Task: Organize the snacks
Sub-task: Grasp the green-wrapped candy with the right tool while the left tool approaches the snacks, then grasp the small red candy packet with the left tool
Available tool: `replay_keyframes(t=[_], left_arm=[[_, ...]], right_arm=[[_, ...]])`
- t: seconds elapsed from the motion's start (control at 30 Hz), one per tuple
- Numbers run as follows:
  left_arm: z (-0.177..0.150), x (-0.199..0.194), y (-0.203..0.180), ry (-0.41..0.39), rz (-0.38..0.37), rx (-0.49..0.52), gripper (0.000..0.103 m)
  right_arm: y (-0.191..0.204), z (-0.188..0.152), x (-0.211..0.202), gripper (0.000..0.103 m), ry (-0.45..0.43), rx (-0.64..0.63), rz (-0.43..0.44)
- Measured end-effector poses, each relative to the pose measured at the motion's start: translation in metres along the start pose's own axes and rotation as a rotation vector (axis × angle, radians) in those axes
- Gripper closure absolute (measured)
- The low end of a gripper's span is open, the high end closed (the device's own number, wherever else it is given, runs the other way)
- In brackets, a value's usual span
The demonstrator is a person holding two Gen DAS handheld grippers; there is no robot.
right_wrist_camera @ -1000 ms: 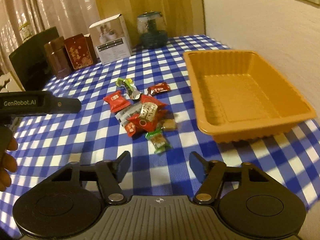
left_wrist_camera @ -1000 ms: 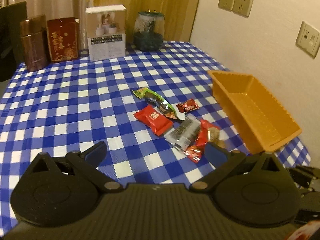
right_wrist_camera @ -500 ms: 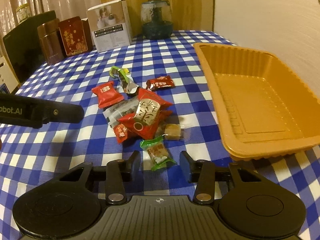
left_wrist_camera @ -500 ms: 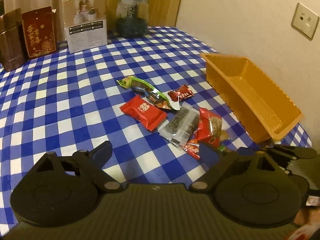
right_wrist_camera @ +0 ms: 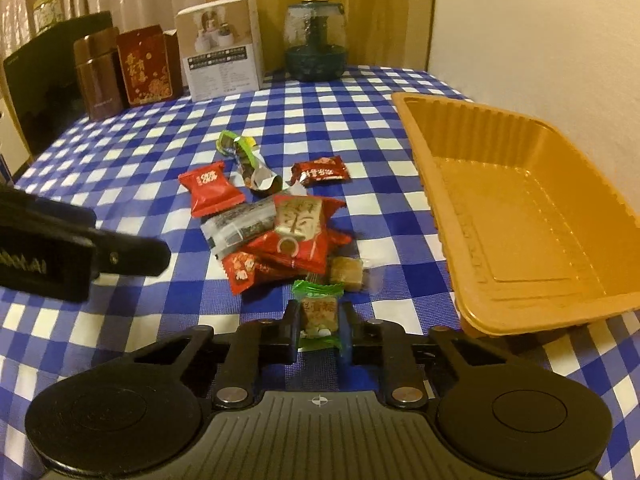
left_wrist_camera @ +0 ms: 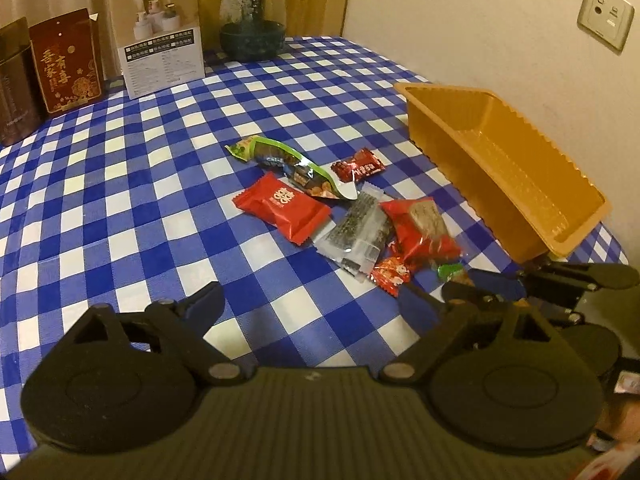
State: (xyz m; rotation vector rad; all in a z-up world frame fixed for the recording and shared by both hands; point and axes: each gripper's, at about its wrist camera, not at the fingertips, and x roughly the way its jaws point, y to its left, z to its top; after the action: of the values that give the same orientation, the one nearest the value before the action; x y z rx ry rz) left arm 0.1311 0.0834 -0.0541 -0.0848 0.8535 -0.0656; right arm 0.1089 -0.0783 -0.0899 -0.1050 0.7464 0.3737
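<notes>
Snacks point(right_wrist_camera: 276, 224) lie heaped on the table point(right_wrist_camera: 360, 128) at mid-cloth, with the orange tray point(right_wrist_camera: 520, 208) at three o'clock of them, standing empty. We have the right gripper point(right_wrist_camera: 319, 330) clamped on the green-wrapped candy point(right_wrist_camera: 319, 312), its jaws having just been closing; the candy's long axis runs from six to twelve o'clock in the right wrist view, one twisted end toward the pile, the other toward the camera. We hold the left gripper point(left_wrist_camera: 310, 304) with its jaws wide apart and nothing between them, over bare cloth at six o'clock of the heap.

From the right wrist view we see the tray's whole floor, a bare brown toffee point(right_wrist_camera: 346, 274) just beyond the candy, and the left gripper as a black bar at nine o'clock. Our left wrist view shows the tray end-on, the long green packet point(left_wrist_camera: 288, 164) lying from ten to four o'clock, and the right gripper's fingers at four o'clock hiding most of the green-wrapped candy.

At twelve o'clock stand a white box point(right_wrist_camera: 220, 56), a glass jar point(right_wrist_camera: 316, 44) and red tins point(right_wrist_camera: 146, 68).
</notes>
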Motion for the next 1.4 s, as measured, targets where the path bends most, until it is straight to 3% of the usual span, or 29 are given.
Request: replay_keyframes(t=[0.33,0.7,0.97,1.03,1.13,1.3,1.4], left_arm=[[0.001,0.007,0.002,-0.001,-0.001,0.035,0.011],[0.006,0.014,0.022,-0.003,-0.018,0.018,0.017],[0.003,0.014,0.023,0.001,-0.003,0.031,0.017],[0.002,0.014,0.024,0.004,-0.004,0.034,0.017],[0.001,0.014,0.025,0.01,-0.011,0.04,0.017],[-0.001,0.019,0.016,0.016,-0.053,0.11,0.017],[0.0,0.027,0.007,0.009,-0.093,0.163,0.024]], right_arm=[[-0.005,0.004,0.0,0.083,0.005,0.053,0.013],[-0.002,0.008,0.013,0.083,0.023,0.114,0.149],[-0.001,0.015,0.02,0.083,0.004,0.084,0.038],[0.001,0.016,0.022,0.083,0.007,0.076,0.065],[0.004,0.018,0.025,0.083,0.022,0.093,0.171],[-0.005,0.018,0.015,0.083,0.005,0.161,0.161],[-0.01,0.019,0.004,0.083,-0.015,0.175,0.135]])
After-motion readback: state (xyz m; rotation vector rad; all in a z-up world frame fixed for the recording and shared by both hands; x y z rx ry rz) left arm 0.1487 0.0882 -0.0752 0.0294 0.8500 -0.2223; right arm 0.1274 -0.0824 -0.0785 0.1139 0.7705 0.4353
